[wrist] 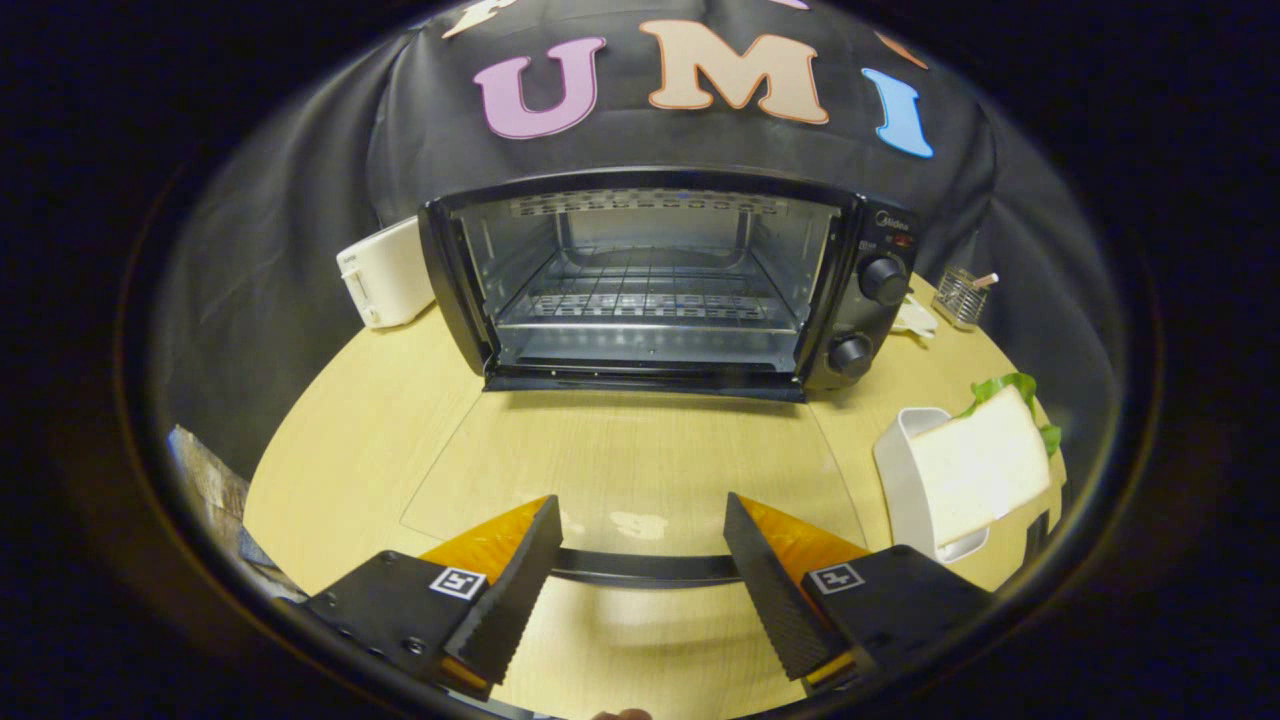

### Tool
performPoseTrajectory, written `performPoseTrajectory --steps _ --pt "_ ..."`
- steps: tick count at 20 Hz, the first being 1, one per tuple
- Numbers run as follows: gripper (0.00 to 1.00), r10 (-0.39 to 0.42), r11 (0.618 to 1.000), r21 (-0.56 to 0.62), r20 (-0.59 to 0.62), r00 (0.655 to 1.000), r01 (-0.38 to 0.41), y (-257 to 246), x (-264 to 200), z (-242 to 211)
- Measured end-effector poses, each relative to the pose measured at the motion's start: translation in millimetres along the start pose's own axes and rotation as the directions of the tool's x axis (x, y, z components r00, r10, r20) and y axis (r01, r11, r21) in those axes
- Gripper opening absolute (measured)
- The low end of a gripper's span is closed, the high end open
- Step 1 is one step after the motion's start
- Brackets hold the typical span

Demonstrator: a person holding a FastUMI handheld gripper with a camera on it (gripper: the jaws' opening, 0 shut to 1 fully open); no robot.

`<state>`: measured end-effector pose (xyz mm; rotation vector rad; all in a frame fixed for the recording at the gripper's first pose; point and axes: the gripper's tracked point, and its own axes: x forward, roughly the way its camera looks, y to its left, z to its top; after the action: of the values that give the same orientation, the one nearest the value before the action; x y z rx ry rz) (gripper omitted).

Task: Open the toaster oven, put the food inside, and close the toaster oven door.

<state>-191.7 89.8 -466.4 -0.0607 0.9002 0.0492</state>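
Tongs (640,535) spread wide, level above the lowered toaster oven door (640,568).

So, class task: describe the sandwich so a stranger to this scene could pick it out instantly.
Start at the black toaster oven, door folded down onto the wooden table. Right of it, beyond the open, empty claw, stands a white holder. The sandwich leans in it: pale bread with green lettuce, the sole food here.

toaster oven (650,285): black, on wooden table, cavity exposed, wire rack seen inside, two knobs at right
door (640,480): glass, folded flat toward the fingers, handle bar between them
sandwich (975,475): white bread with lettuce, leaned in white holder, right of door
gripper (640,590): fingers spread apart, nothing held
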Motion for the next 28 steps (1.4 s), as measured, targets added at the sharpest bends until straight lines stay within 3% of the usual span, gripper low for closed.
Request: performPoseTrajectory --steps 4,10,17,23,28 --pt "1.00 -0.026 0.999 0.035 0.061 0.998 0.024 -36 -15 21" --pt "1.00 -0.130 0.983 0.149 0.169 0.977 0.105 -120 -46 54" --pt "1.00 -0.245 0.948 0.259 0.213 0.946 0.187 -208 -76 55" --pt "1.00 -0.284 0.913 0.362 0.226 0.932 0.190 -256 -93 46" --pt "1.00 -0.255 0.885 0.441 0.197 0.946 0.147 -273 -83 26"
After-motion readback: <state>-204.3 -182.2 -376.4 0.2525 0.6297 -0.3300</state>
